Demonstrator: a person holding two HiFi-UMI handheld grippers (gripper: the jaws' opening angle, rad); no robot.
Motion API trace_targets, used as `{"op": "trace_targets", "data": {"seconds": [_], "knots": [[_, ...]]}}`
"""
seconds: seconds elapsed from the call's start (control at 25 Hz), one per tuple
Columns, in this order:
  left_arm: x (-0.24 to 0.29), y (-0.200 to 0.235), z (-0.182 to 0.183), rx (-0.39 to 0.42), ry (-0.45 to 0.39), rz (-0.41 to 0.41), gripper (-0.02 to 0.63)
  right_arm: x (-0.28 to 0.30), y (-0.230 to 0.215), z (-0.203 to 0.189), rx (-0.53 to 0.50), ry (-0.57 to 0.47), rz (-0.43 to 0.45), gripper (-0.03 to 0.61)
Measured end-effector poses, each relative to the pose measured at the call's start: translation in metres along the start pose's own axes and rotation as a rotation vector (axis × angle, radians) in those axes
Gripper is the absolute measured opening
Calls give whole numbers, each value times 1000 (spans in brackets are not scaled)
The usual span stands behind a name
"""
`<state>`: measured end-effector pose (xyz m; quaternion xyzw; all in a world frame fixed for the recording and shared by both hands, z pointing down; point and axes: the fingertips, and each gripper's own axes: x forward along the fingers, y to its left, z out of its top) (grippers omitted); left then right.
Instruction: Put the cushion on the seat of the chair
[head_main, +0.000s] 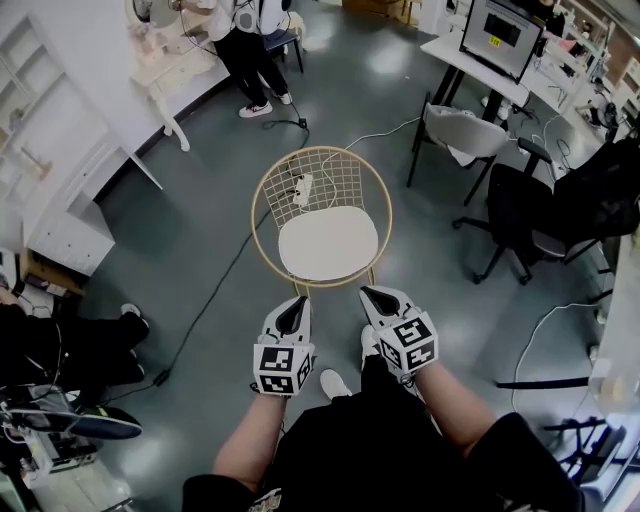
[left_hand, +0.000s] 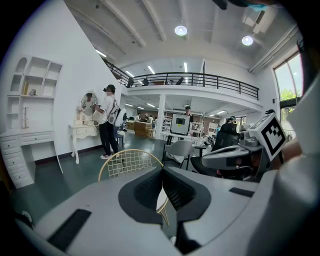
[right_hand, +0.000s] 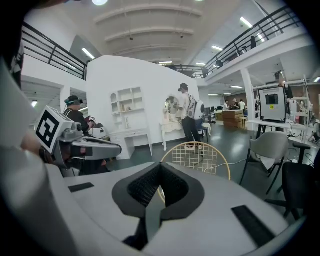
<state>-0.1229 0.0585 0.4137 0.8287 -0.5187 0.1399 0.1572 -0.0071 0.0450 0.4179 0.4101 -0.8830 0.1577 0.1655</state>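
A chair with a round gold wire back (head_main: 335, 180) stands on the grey floor right in front of me. A white cushion (head_main: 328, 243) lies flat on its seat. My left gripper (head_main: 297, 303) hovers just short of the seat's near edge, shut with nothing in it. My right gripper (head_main: 368, 292) is beside it, also shut and empty, its tip close to the seat's front rim. The left gripper view shows its own jaws (left_hand: 162, 172) pressed together with the wire back (left_hand: 127, 162) behind. In the right gripper view the jaws (right_hand: 160, 172) are together, with the chair back (right_hand: 197, 157) beyond.
A grey office chair (head_main: 465, 130) and a black one (head_main: 530, 215) stand at the right by a desk with a monitor (head_main: 500, 40). A black cable (head_main: 215, 290) runs across the floor to a power strip (head_main: 302, 188). White shelving (head_main: 60, 200) lines the left. A person (head_main: 245, 50) stands farther back.
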Motion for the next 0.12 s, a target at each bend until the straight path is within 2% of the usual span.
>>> {"op": "trace_targets", "data": {"seconds": [0.12], "knots": [[0, -3, 1, 1, 1, -4, 17, -3, -1, 1, 2, 1, -5, 11]]}}
